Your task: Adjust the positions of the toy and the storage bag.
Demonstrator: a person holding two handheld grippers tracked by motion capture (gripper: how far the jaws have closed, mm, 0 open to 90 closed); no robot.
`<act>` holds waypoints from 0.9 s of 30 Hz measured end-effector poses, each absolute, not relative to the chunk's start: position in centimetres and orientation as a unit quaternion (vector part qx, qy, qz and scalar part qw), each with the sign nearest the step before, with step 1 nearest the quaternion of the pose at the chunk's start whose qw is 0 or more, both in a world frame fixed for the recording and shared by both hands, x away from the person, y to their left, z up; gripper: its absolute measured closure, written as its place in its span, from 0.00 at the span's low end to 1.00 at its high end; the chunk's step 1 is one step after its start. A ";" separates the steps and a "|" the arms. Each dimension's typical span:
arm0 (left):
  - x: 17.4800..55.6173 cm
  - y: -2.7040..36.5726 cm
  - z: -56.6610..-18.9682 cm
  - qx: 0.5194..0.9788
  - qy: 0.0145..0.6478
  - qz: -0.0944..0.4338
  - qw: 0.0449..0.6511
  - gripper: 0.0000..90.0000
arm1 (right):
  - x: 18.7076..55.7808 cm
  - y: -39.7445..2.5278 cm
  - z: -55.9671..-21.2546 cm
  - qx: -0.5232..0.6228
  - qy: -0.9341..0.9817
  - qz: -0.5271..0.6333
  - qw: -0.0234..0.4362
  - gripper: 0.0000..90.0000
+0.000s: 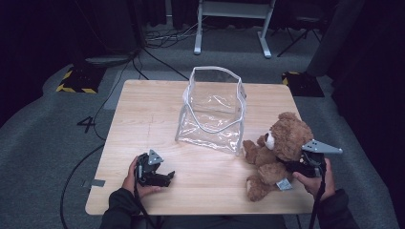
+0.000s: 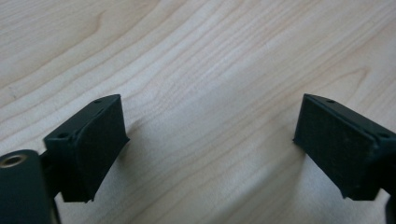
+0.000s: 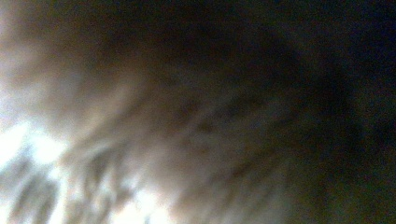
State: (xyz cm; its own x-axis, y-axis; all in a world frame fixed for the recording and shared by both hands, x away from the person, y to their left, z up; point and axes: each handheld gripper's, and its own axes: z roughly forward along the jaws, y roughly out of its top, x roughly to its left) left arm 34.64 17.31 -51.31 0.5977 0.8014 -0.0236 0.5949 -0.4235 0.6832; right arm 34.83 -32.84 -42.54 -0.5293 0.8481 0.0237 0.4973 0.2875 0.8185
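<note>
Jaws of the left gripper (image 1: 157,175) are seen spread wide apart over bare wood in the left gripper view, with nothing between them; the left gripper rests low at the near left part of the desk (image 1: 143,109). The right gripper (image 1: 305,164) is pressed against the back of the teddy bear (image 1: 274,152) at the near right of the desk, and its own view is only a blur of brown fur, so it cannot be told whether its jaws are released or clenched on the toy.

The teddy bear is judged to be light and soft, with plush that yields and slips a little under pressure. A hold on the body or on one arm is likely to be safer than on the fur alone, which could be pulled loose from the pads.

It is brown, seated upright, with a pale muzzle and a small white tag near its leg. A clear plastic bag (image 1: 212,112) with a white zipper rim stands open just beside it, toward the middle of the desk.
</note>
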 end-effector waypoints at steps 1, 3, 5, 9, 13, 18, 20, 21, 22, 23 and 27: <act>34.6 17.3 -51.3 0.829 0.421 0.155 0.333 0.14 | 34.8 -32.8 -42.5 0.435 0.773 0.409 0.215 0.47; 35.3 17.2 -51.2 0.823 0.426 0.176 0.331 0.19 | 34.8 -33.1 -42.6 0.432 0.772 0.415 0.213 0.46; 36.0 17.1 -51.1 0.826 0.420 0.176 0.333 0.19 | 34.7 -33.1 -42.7 0.427 0.772 0.419 0.211 0.44; 37.7 17.1 -50.6 0.818 0.425 0.166 0.351 0.18 | 34.7 -33.3 -42.7 0.419 0.776 0.422 0.212 0.44; 39.9 16.8 -49.5 0.811 0.424 0.171 0.365 0.18 | 34.6 -33.5 -42.7 0.412 0.778 0.423 0.213 0.46; 42.1 14.9 -49.0 0.814 0.411 0.191 0.362 0.23 | 34.5 -33.7 -42.6 0.407 0.778 0.427 0.217 0.49; 42.5 14.4 -49.1 0.818 0.408 0.194 0.357 0.24 | 34.4 -33.8 -42.6 0.408 0.778 0.428 0.214 0.50; 43.0 14.1 -49.1 0.815 0.411 0.180 0.367 0.24 | 34.4 -33.9 -42.6 0.406 0.778 0.429 0.215 0.50; 43.3 13.9 -49.1 0.810 0.415 0.179 0.375 0.24 | 34.4 -34.2 -42.6 0.407 0.776 0.432 0.213 0.50; 43.8 13.7 -49.1 0.801 0.425 0.191 0.377 0.24 | 34.4 -34.3 -42.6 0.407 0.775 0.434 0.214 0.50; 45.2 13.1 -49.3 0.798 0.433 0.163 0.385 0.21 | 34.4 -34.6 -42.4 0.404 0.776 0.434 0.215 0.50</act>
